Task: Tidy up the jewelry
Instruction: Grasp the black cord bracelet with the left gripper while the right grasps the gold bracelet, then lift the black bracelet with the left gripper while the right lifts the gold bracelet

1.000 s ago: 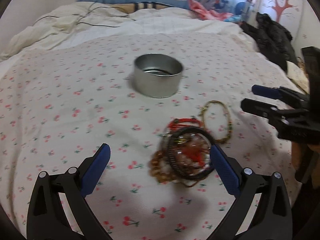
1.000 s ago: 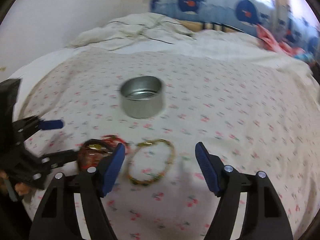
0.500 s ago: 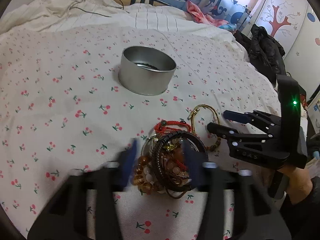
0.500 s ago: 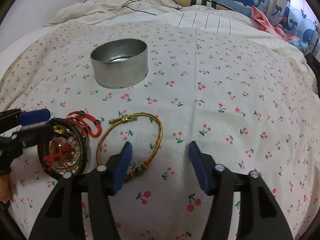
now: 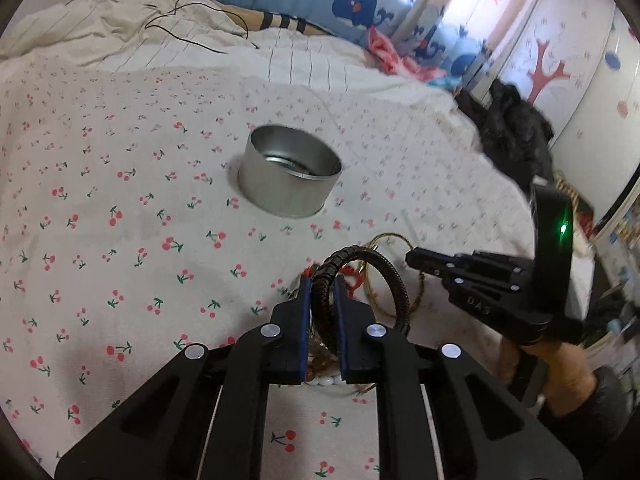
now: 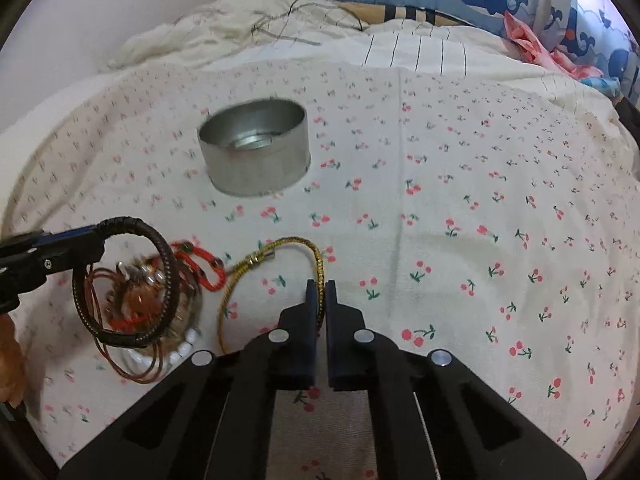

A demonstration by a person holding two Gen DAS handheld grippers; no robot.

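My left gripper (image 5: 322, 285) is shut on a black braided leather bracelet (image 5: 394, 280), lifting one side of it off the jewelry pile. In the right wrist view the same bracelet (image 6: 170, 276) hangs from the left gripper (image 6: 90, 240) over a heap of brown, red and white beaded bracelets (image 6: 140, 304). My right gripper (image 6: 321, 290) is shut on a thin gold bracelet (image 6: 272, 252) lying on the cherry-print sheet. A round silver tin (image 6: 254, 148) stands open behind them, also in the left wrist view (image 5: 290, 176).
A red cord bracelet (image 6: 200, 266) lies between the pile and the gold bracelet. The bed sheet (image 6: 460, 220) spreads to the right. Rumpled white bedding (image 5: 120, 36) and whale-print pillows lie at the back; dark clothing (image 5: 516, 128) sits at the bed's right edge.
Both grippers have closed from open: the left on the black bracelet, which now rises from the pile, the right on the gold bracelet.
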